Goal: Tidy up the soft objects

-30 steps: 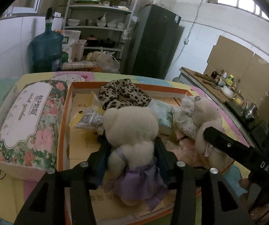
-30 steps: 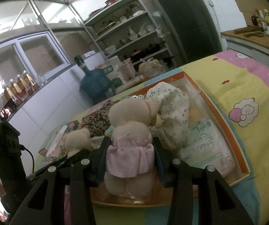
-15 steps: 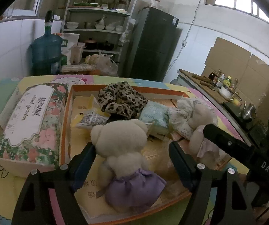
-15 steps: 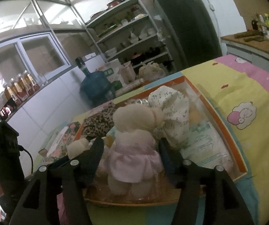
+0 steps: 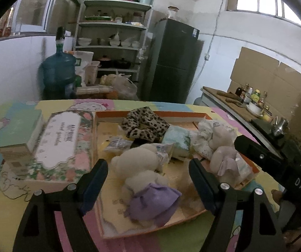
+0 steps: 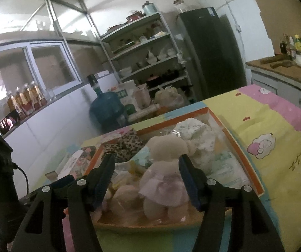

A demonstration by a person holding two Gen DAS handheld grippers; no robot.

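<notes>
Left gripper (image 5: 148,173): jaws spread wide, holding nothing. Its fingers (image 5: 93,180) stand either side of the teddy bear in the purple dress (image 5: 144,180) without touching it. This bear lies in the lower centre of the left wrist frame, at the near end of the orange-rimmed tray (image 5: 150,113).

Right gripper (image 6: 147,173): jaws likewise spread wide, empty. The teddy bear in the pink dress (image 6: 165,168) sits upright between them at the near edge of the tray, clear of both fingers. In the left wrist view the same bear appears at right centre (image 5: 224,157), with the black body of the right gripper just beside it.

Other tray contents, left wrist view: a leopard-print cloth (image 5: 144,124) at the far end, centre of frame; a pale green packet (image 5: 176,138) right of it; a white floral-print fabric item (image 5: 203,138) touching the pink-dressed bear; a small wrapped packet (image 5: 119,143) beside the purple-dressed bear's head.

Outside the tray, at left centre: a floral-printed box (image 5: 62,145) lying alongside the tray's left rim, and a small cardboard carton (image 5: 13,155) touching the box's left side. All rest on a cartoon-print tablecloth (image 6: 276,138).

Background, upper frame: a blue water jug (image 5: 57,71), shelving (image 5: 112,42), a dark refrigerator (image 5: 175,61).
</notes>
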